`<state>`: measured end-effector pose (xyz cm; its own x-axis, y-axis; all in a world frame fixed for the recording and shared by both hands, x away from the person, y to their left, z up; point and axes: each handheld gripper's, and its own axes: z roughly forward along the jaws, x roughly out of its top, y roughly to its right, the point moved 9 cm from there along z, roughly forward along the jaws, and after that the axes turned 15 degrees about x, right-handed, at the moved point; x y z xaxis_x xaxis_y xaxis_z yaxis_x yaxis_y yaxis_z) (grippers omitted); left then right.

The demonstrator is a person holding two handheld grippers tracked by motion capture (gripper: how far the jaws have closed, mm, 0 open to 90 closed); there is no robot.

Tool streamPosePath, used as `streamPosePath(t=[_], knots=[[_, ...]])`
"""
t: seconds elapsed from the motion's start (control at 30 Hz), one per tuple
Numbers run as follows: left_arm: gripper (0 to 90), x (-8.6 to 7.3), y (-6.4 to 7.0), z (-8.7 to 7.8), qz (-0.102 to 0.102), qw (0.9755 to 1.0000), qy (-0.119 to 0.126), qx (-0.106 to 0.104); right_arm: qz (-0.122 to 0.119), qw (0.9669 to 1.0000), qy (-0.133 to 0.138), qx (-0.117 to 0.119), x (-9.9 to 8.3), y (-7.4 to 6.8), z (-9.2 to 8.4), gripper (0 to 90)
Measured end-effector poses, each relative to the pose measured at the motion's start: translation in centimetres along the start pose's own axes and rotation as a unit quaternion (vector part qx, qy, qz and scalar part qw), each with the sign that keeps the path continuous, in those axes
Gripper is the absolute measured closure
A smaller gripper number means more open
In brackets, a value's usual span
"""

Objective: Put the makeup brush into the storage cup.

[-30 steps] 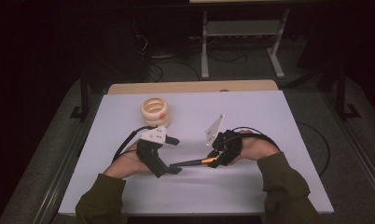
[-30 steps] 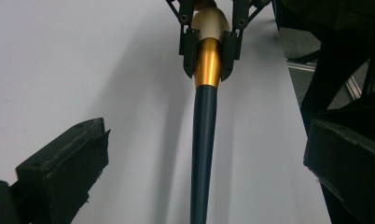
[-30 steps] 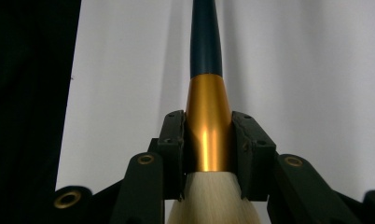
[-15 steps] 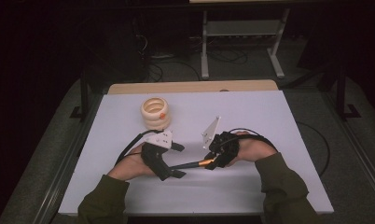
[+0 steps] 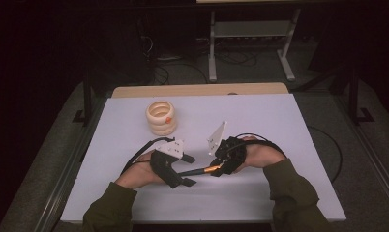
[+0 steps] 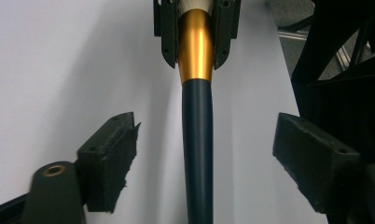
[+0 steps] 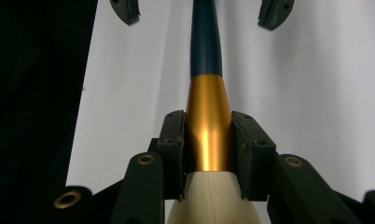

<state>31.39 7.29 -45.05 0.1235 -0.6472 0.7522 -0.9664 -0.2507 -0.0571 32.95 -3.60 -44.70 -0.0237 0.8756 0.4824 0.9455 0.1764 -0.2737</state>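
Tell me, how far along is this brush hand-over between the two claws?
Done: the right gripper is clamped on the brush at its gold collar. In hand: the dark handle lies between the left gripper's open jaws, apart from both pads. Left: closing on the handle, then letting go on the right, probably. The stack of rings stands apart, untouched.

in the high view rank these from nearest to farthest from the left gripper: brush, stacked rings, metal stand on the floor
1. brush, between the left gripper jaws, to its right
2. stacked rings, farther up the table
3. metal stand, beyond the table on the floor
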Motion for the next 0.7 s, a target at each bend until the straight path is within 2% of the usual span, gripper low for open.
streamPosePath(t=[0.7], knots=[[54.1, 0.1, 0.6, 1.2, 0.012, 0.9996, -0.023, 0.008, -0.007, 0.9999, -0.001, 0.011, 0.7, -0.3, 0.6, 65.9]])
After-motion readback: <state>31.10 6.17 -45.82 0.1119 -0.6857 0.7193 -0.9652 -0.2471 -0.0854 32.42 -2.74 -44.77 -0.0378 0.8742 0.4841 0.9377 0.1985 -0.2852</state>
